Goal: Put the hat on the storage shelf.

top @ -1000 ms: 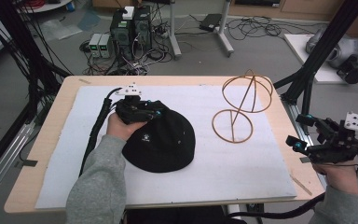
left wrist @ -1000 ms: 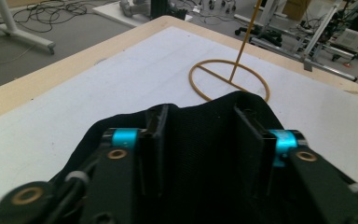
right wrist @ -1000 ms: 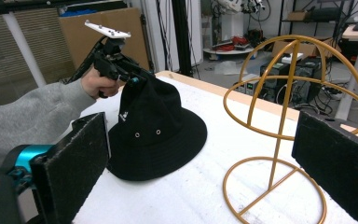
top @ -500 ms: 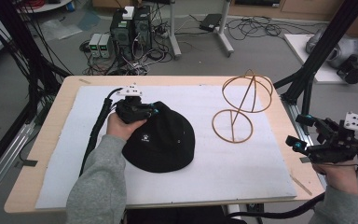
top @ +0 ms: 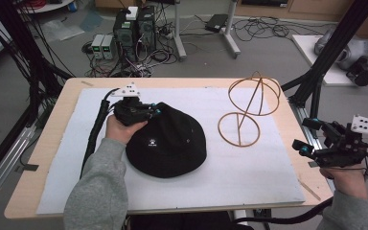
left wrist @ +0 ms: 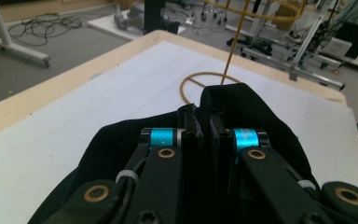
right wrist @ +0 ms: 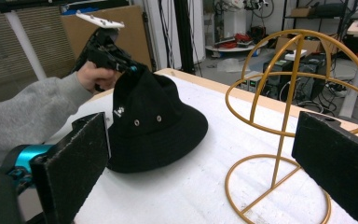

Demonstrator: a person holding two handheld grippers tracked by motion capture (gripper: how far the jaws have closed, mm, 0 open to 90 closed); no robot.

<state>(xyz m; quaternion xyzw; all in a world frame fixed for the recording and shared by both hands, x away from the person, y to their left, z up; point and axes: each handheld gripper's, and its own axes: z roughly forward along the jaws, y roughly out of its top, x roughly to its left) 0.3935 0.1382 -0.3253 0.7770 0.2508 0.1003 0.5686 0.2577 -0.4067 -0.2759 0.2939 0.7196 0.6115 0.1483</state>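
White-padded tabletop (top: 268,187) in a cabled lab; my left tool (top: 155,112) is clamped on the black hat's (top: 172,143) brim, raising that edge, presumably for lifting; my right tool (top: 311,136) waits wide open and empty beside the wire stand (top: 244,115).

This was a robotics or recording lab. Beyond the open jaws in the right gripper view stood black metal rig posts (right wrist: 182,32) and shelving with equipment. In the high view, computer towers (top: 135,29) and tangled cables (top: 263,26) lay on the grey floor behind the wooden worktable (top: 57,115), which black frame struts (top: 338,52) flanked.
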